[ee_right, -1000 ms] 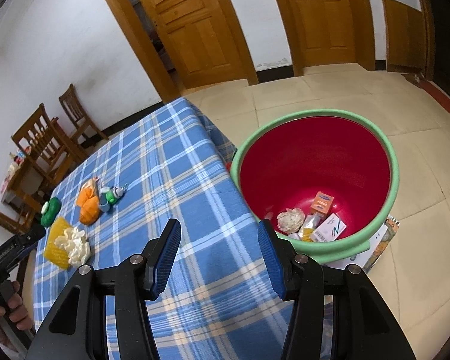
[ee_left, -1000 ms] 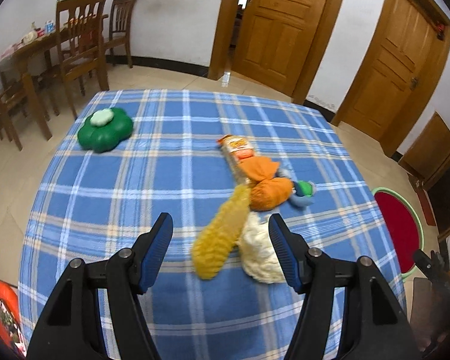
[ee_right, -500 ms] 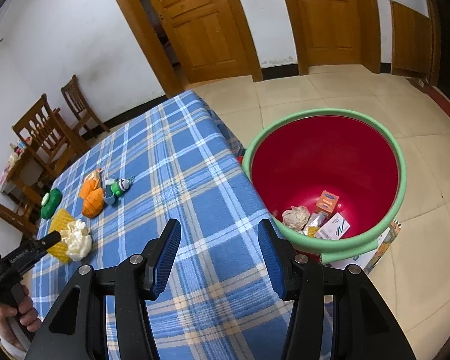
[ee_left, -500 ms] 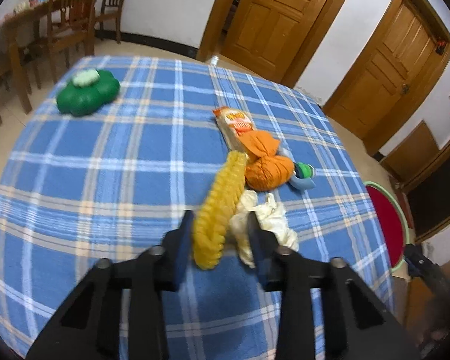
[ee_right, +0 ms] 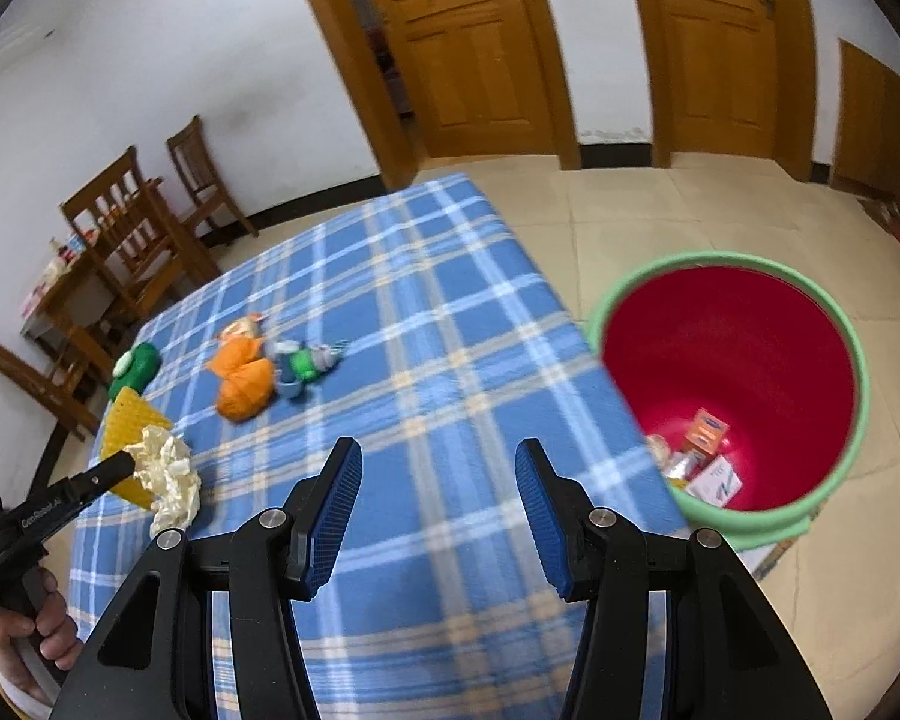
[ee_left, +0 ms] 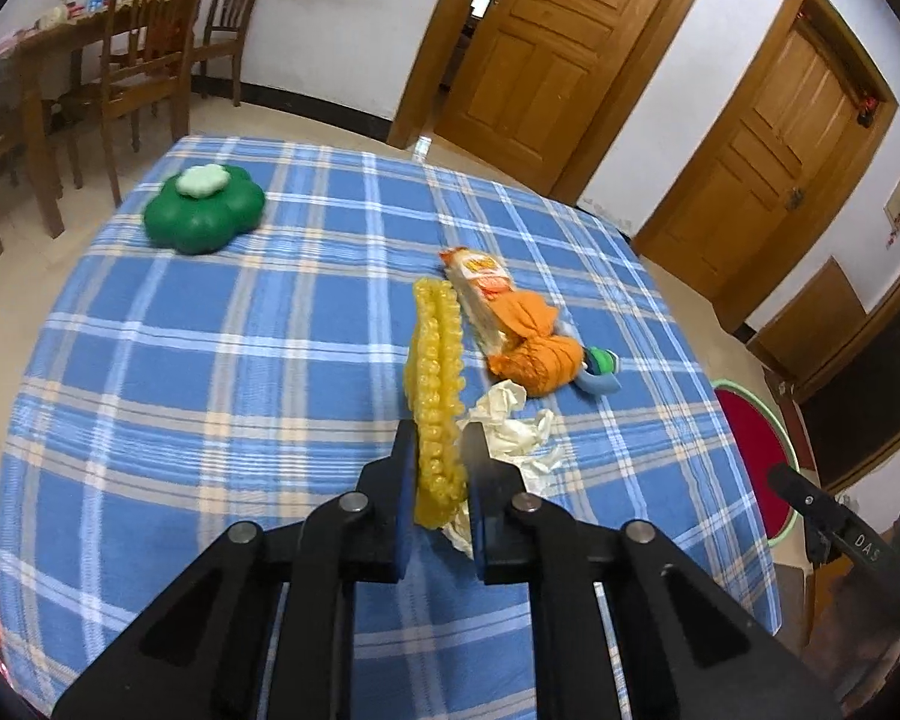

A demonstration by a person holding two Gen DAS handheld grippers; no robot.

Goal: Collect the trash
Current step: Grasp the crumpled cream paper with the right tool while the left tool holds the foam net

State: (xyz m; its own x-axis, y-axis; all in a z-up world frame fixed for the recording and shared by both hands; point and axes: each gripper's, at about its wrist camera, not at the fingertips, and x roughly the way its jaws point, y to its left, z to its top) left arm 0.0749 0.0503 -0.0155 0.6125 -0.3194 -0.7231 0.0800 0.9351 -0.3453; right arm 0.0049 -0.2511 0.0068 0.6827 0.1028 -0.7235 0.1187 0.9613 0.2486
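Left wrist view shows the left tool [ee_left: 439, 450] just pressed together on the yellow mesh piece [ee_left: 435, 372]; the pick-up step is in hand. Next it should lift and carry the piece to the red bin [ee_right: 732, 360], I judge, while the right tool [ee_right: 438, 516] is spread and empty.

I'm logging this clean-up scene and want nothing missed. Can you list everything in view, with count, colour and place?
yellow bumpy wrap: 1, yellow, clamped on edge in the left gripper
crumpled tissue: 1, cream, on the cloth beside the wrap
orange bundle: 1, orange, mid-table
snack packet: 1, orange and white, behind the bundle
small bottle: 1, green and blue, right of the bundle
clover-shaped box: 1, green, far left
tablecloth: 1, blue plaid
bin: 1, red with green rim, on the floor, some trash inside
chairs: several, wooden, by the wall
doors: 2, wooden
left gripper: shut on the wrap
right gripper: open, empty
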